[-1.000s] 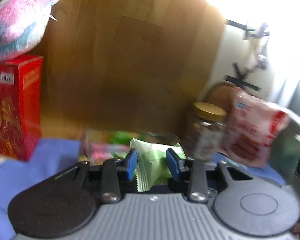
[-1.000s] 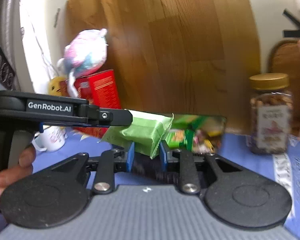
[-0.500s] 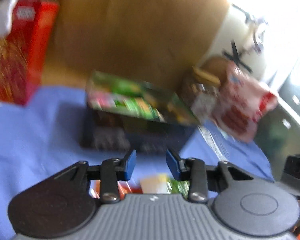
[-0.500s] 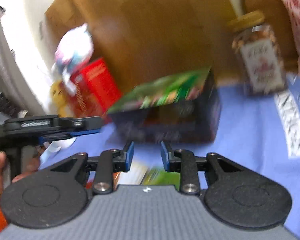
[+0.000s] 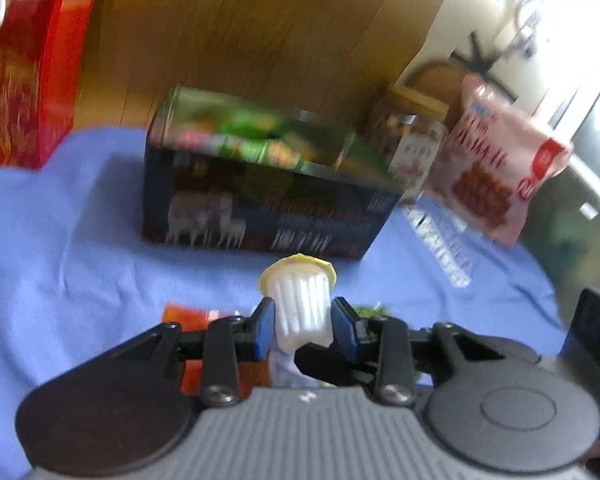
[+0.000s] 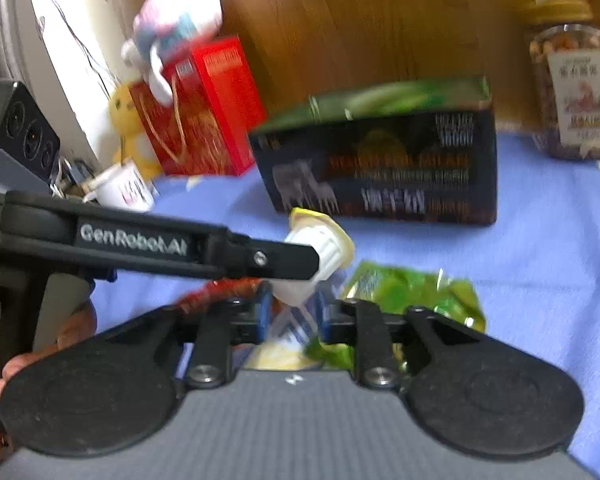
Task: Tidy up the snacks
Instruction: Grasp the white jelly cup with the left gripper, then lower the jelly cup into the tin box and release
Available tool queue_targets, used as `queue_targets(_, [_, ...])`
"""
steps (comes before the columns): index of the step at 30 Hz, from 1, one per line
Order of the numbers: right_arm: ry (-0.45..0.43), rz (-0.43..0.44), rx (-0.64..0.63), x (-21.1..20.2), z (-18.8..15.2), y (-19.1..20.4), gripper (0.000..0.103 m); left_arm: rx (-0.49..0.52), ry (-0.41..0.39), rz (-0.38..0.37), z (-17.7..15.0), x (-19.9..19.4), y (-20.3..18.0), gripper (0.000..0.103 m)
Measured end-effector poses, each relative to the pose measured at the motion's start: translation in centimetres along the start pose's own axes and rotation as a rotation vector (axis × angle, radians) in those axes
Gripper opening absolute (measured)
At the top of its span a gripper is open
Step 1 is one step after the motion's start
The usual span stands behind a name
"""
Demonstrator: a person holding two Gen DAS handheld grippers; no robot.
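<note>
My left gripper (image 5: 302, 322) is shut on a white ribbed jelly cup with a yellow lid (image 5: 300, 300), held above the blue cloth. In the right wrist view the same cup (image 6: 320, 248) sits at the tip of the left gripper's arm (image 6: 156, 244), just above my right gripper (image 6: 290, 312). The right gripper's jaws stand a little apart; the cup's lower end reaches down between them. A dark open box (image 5: 260, 204) holding green snack packs stands beyond, also in the right wrist view (image 6: 384, 172). A green packet (image 6: 412, 292) and a red packet (image 5: 188, 314) lie on the cloth.
A red carton (image 5: 32, 64) stands at the back left with a plush toy (image 6: 176, 28) on it. A nut jar (image 6: 572, 84) and a pink snack bag (image 5: 496, 160) stand at the back right. A mug (image 6: 124, 190) sits far left. A wooden panel lies behind.
A second ago both grippers were up at the box with a green packet. Both dropped low over the cloth, and the left gripper has taken hold of the jelly cup.
</note>
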State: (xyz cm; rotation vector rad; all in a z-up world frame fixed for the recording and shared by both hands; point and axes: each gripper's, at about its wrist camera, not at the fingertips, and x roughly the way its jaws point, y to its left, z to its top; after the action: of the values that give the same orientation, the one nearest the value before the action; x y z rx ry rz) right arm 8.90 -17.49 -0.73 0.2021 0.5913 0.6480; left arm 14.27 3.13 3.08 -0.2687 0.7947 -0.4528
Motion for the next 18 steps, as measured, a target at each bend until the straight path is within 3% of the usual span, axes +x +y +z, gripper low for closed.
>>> queue_targets(5, [-0.104,-0.022,-0.034,-0.5,2.7,0.1,0.023,0.031,-0.079,-0.010,3.4,-0.7,-1.1,0.031])
queue_targets(10, [-0.186,-0.069,-0.024,0.1,6.1,-1.7,0.024,0.043,-0.128,-0.040,7.8,1.2,-2.5,0.031])
queue_targets(16, [-0.234,-0.200,-0.015,0.5,8.3,-4.8,0.027,0.032,-0.097,-0.047,10.7,6.0,-3.2,0.038])
queue_targets(18, [-0.245,-0.184,0.030,-0.8,7.7,-5.6,0.027,0.017,-0.095,-0.046,10.3,5.5,-2.8,0.034])
